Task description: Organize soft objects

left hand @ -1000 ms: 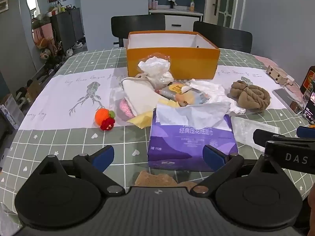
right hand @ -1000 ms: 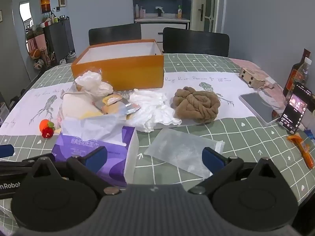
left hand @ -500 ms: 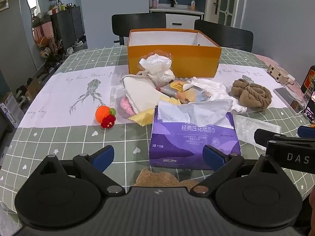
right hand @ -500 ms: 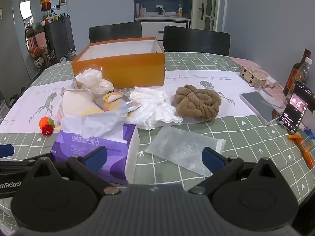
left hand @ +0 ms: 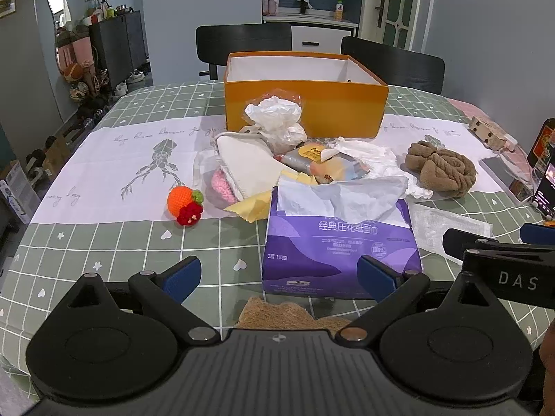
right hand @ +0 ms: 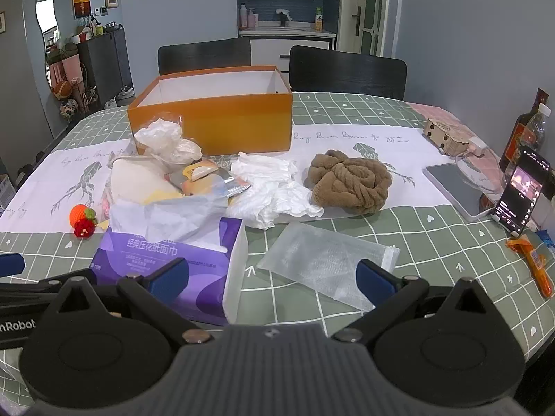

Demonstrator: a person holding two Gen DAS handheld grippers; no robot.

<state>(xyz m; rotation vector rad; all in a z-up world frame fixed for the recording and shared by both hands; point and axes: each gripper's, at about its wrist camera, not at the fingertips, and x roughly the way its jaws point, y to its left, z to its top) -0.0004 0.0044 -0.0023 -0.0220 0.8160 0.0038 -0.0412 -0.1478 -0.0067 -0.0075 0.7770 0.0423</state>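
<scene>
The orange cardboard box [left hand: 305, 111] looks matt outside, with plain white paper lining. The purple plastic-wrapped tissue pack [right hand: 166, 270] has a soft sheen, thin paper crumpling from its top. The brown towel bundle [right hand: 350, 182] is thick, fuzzy cloth; the small orange crocheted ball [left hand: 184, 204] is knobbly yarn (red bits too). The clear bubble-wrap pouch [right hand: 326, 263] looks cloudy and dimpled.

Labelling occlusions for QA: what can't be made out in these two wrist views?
- Orange box floor: hidden by its front wall in both views; contents unknown.
- Pink knitted item: left view, mostly under the white pouch.
- Brown mat: left view, cut off by the left gripper body.
- Phone screen: right view, too small to read.
- Tissue pack print: too small to read in either view.
</scene>
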